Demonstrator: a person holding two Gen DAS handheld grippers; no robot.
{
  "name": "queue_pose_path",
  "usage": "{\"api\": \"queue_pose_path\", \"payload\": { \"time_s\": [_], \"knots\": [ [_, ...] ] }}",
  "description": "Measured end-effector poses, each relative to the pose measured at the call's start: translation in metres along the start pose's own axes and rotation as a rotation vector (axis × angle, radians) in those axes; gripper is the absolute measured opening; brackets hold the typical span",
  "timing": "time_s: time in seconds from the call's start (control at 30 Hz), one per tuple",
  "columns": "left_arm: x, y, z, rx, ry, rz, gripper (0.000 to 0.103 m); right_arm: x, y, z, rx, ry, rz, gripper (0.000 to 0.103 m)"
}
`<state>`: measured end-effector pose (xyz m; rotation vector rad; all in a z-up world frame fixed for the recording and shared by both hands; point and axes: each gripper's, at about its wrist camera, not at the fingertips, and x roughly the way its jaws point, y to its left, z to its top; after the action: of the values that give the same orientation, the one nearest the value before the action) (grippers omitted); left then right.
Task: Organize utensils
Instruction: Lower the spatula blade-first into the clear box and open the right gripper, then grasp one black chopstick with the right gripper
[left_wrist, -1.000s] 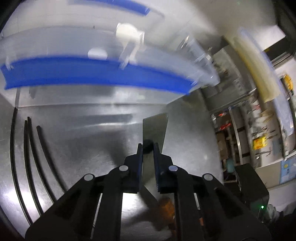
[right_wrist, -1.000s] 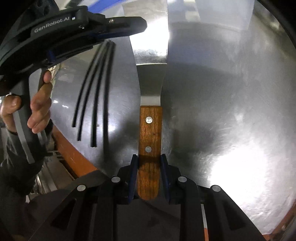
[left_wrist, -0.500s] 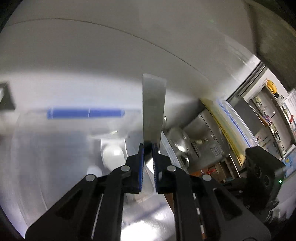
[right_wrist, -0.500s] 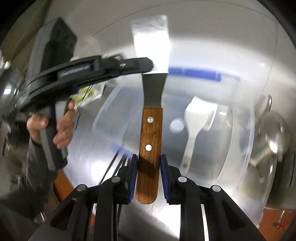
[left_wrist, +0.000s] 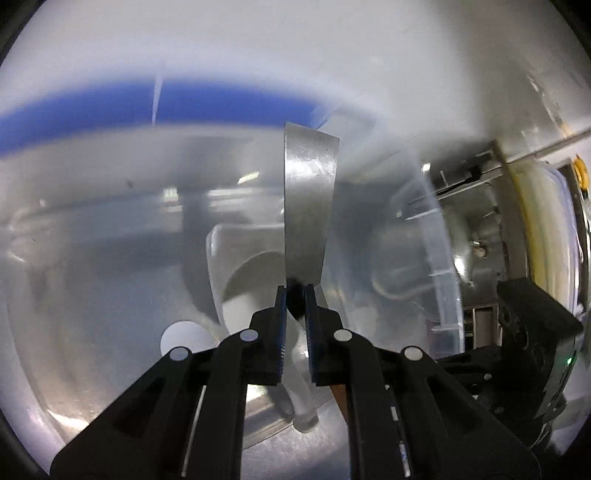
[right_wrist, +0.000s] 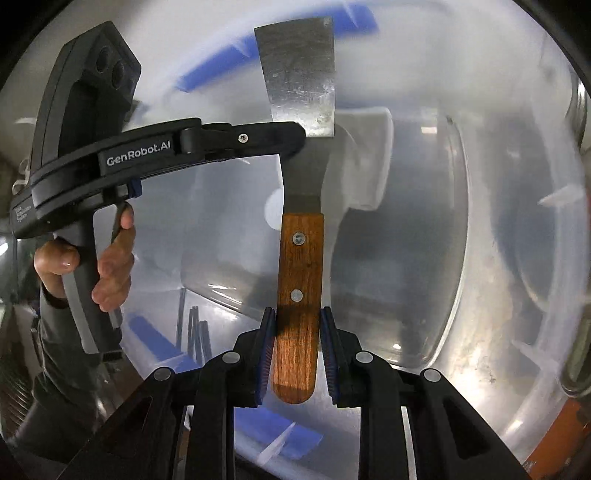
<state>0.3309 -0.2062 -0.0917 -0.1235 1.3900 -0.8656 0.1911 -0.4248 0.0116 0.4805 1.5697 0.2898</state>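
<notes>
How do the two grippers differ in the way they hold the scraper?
The right gripper clamps the wooden handle, while the left gripper pinches the thin metal blade. The right gripper's jaws stand wider apart, on the thick handle; the left gripper's jaws are almost closed on the blade. Both grip the same scraper, above a clear plastic container.

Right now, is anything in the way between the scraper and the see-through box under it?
Nothing visible blocks it. The scraper hangs over the open clear box, held by the right claw on its wooden handle and the left claw on its blade. A white spatula already lies inside, right below.
</notes>
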Motion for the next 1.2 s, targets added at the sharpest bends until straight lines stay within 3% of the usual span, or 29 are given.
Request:
{"api": "queue_pose_path", "payload": {
  "time_s": [0.13, 0.3, 0.37, 0.43, 0.6, 0.67, 0.77, 0.83, 0.9, 1.03, 1.2],
  "knots": [
    [0.023, 0.009, 0.0, -0.01, 0.067, 0.038, 0.008, 0.015, -0.001, 0.012, 0.03, 0.047, -0.027, 0.026],
    [0.032, 0.005, -0.004, 0.001, 0.061, 0.088, 0.01, 0.026, 0.002, 0.012, 0.035, 0.073, -0.097, 0.028],
    [0.031, -0.002, -0.004, 0.026, 0.06, 0.129, 0.026, 0.028, 0.007, 0.012, 0.033, 0.072, -0.118, 0.028],
    [0.025, -0.009, -0.007, 0.043, 0.036, 0.139, 0.057, 0.026, 0.012, 0.011, 0.021, 0.06, -0.16, 0.03],
    [-0.017, -0.029, -0.025, 0.07, -0.044, 0.17, 0.06, -0.006, 0.027, -0.007, -0.024, -0.065, -0.192, 0.03],
    [-0.054, -0.043, -0.045, 0.099, -0.116, 0.171, 0.06, -0.029, 0.045, -0.027, -0.079, -0.143, -0.168, 0.03],
    [-0.115, -0.057, -0.088, 0.107, -0.244, 0.143, 0.066, -0.053, 0.081, -0.072, -0.194, -0.21, -0.058, 0.03],
    [-0.152, -0.057, -0.128, 0.078, -0.336, 0.131, 0.076, -0.043, 0.106, -0.112, -0.271, -0.19, 0.015, 0.052],
    [-0.173, -0.051, -0.166, 0.027, -0.396, 0.138, 0.077, -0.003, 0.122, -0.149, -0.33, -0.092, 0.019, 0.053],
    [-0.186, -0.015, -0.231, -0.108, -0.42, 0.199, 0.083, 0.097, 0.131, -0.204, -0.34, 0.122, -0.083, 0.052],
    [-0.153, 0.039, -0.291, -0.211, -0.322, 0.29, 0.083, 0.142, 0.145, -0.237, -0.337, 0.141, -0.176, 0.051]
  ]
}}
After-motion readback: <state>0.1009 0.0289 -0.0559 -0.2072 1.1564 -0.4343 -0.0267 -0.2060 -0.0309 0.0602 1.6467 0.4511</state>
